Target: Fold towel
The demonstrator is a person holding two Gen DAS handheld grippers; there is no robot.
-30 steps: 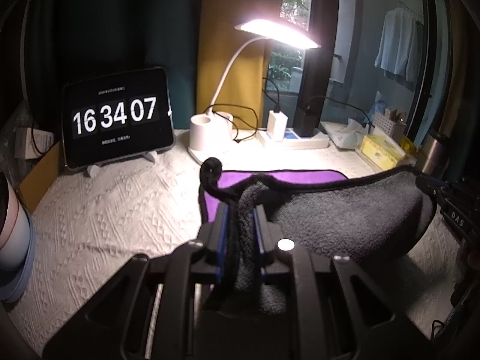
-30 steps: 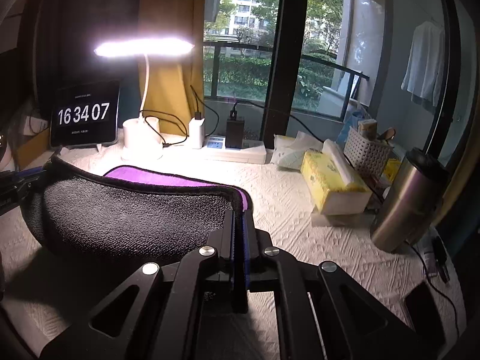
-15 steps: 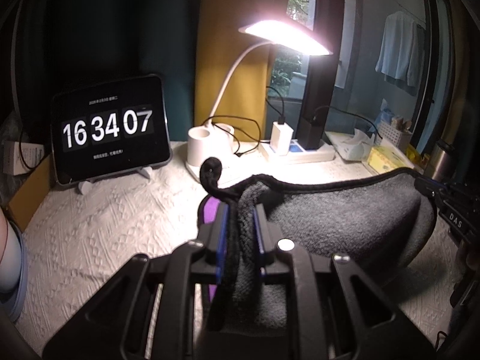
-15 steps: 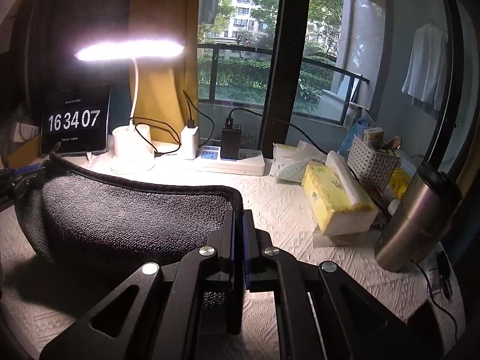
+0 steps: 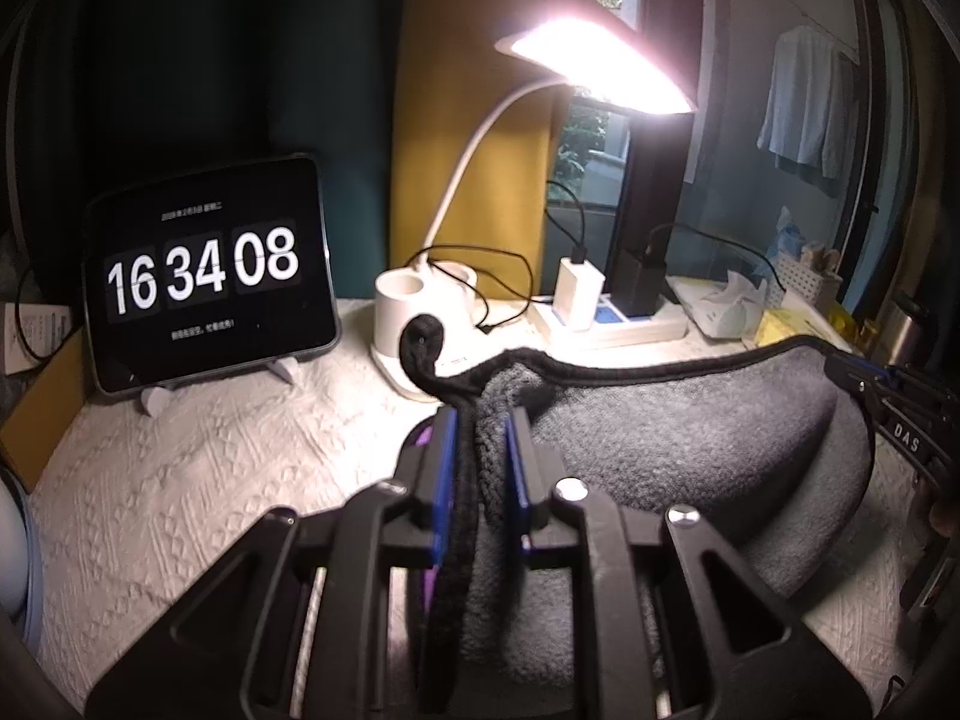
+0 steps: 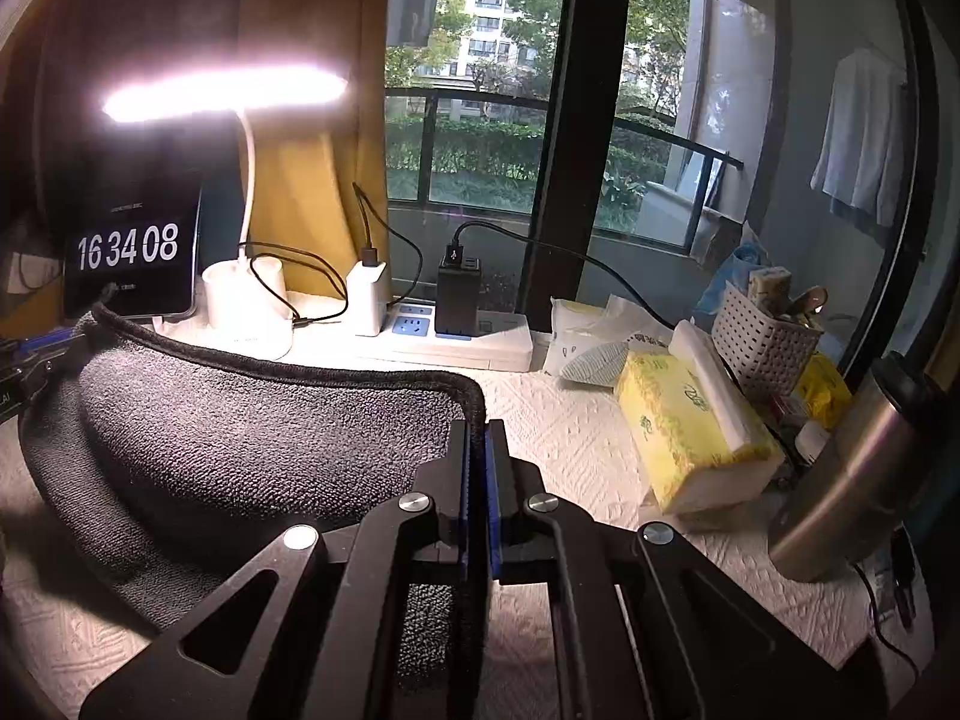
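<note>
Left gripper (image 5: 480, 444) is clamped down on a bunched-up corner of the dark grey towel (image 5: 690, 438), blue pads pressed against a thick wad of the cloth with a loop of black hem curling up just past the tips. Right gripper (image 6: 478, 450) is pinched nearly flat on the opposite corner, only the thin black-trimmed edge sitting between its blue pads. So that's one towel, two grippers, one corner each, and the towel hangs stretched between them with its top hem sagging a bit and the belly drooping toward the white textured tablecloth (image 5: 198, 468). Can't quite tell if the lowest part touches the cloth. A tiny sliver of purple shows beside the left pads. Count of the other stuff: one tablet clock (image 5: 210, 270) reading 16 34 08, propped at the back left, one lit white desk lamp (image 5: 594, 69) with its round base near the towel's far edge, one power strip (image 6: 456, 336) with two chargers plugged in, one yellow tissue box (image 6: 690, 420), one white basket (image 6: 762, 342) of odds and ends, and one steel flask (image 6: 852, 474) over on the right.
</note>
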